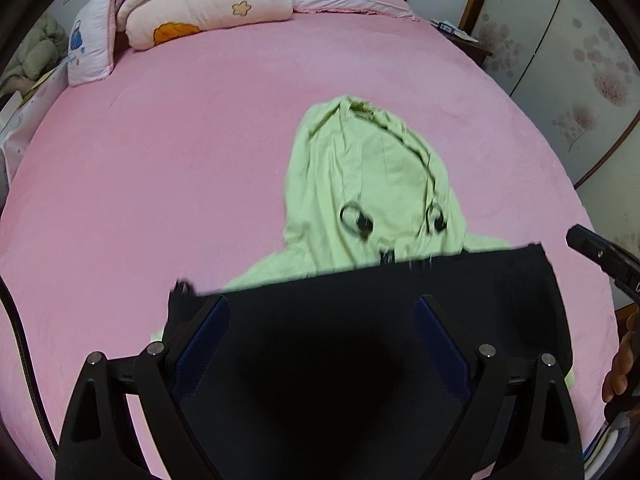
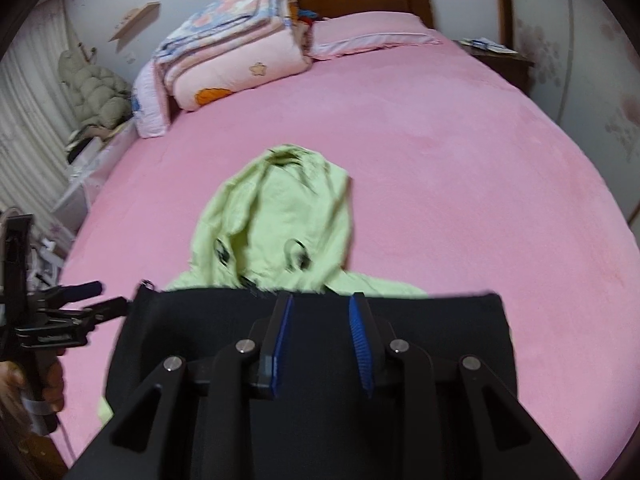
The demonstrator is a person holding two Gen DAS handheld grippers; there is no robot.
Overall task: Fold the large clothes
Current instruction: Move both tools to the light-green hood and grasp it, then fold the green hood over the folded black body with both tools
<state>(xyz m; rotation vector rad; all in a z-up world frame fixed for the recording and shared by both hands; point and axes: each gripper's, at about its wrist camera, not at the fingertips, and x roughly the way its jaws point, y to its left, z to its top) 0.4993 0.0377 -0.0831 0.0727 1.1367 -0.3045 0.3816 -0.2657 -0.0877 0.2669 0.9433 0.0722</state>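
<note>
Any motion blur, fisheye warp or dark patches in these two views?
Left wrist view: mostly sharp; the green hoodie has slight smear at its toggles, the pink bed bulges from fisheye, and the black garment reads as featureless shadow. Right wrist view: hoodie clearly motion-blurred; corners vignetted black.

A wide bed (image 1: 160,168) with a pink cover carries everything. A light green hooded garment (image 1: 360,184) lies flat near its middle, hood toward the headboard, with a dark garment (image 1: 360,320) spread over its lower part. At the head end sit a stack of folded quilts (image 1: 208,4), a small white cushion (image 1: 88,52) leaning beside it, and a pink pillow (image 2: 372,36).
</note>
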